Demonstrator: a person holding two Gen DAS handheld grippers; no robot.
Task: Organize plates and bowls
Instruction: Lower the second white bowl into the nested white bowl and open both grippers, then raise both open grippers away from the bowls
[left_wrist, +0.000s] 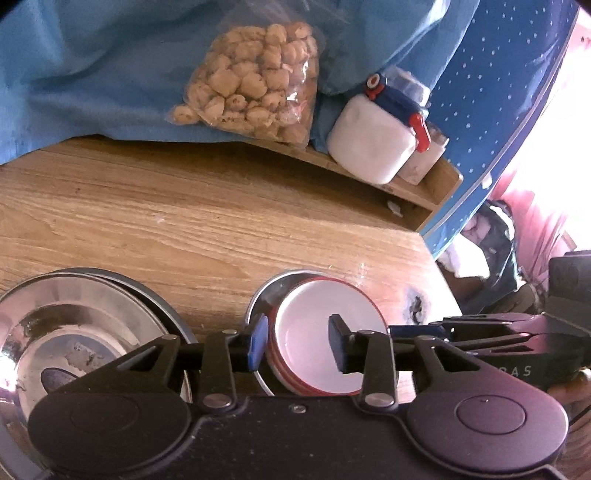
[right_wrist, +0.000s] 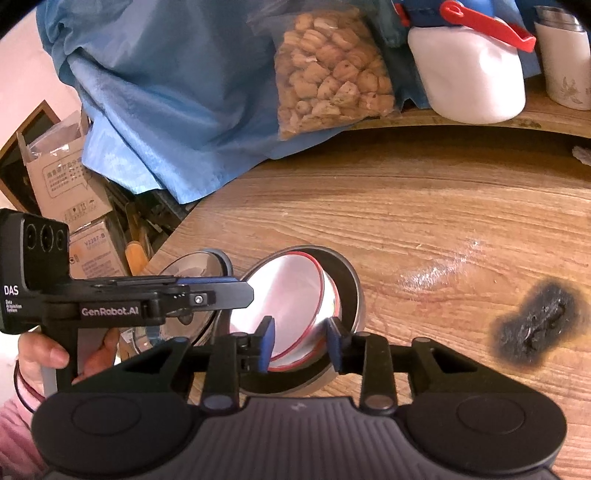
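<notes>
Left wrist view: left gripper (left_wrist: 299, 341) tilts down, fingers parted astride the red-rimmed white bowls' (left_wrist: 314, 314) rim, gripping nothing.
Right gripper (right_wrist: 301, 343): tilted down, fingers parted, bowls' edge between, unclamped.

Behind my work spot there's a clear bag of beige snacks (left_wrist: 251, 77) leaning on blue cloth (left_wrist: 92, 66), a white red-latched jar (left_wrist: 373, 140) beside it, plus a burn mark (right_wrist: 539, 325) on the wooden table (left_wrist: 184, 210).

Left tool (left_wrist: 299, 345) jaws parted, right tool (right_wrist: 301, 343) seemingly likewise, both angled down
</notes>
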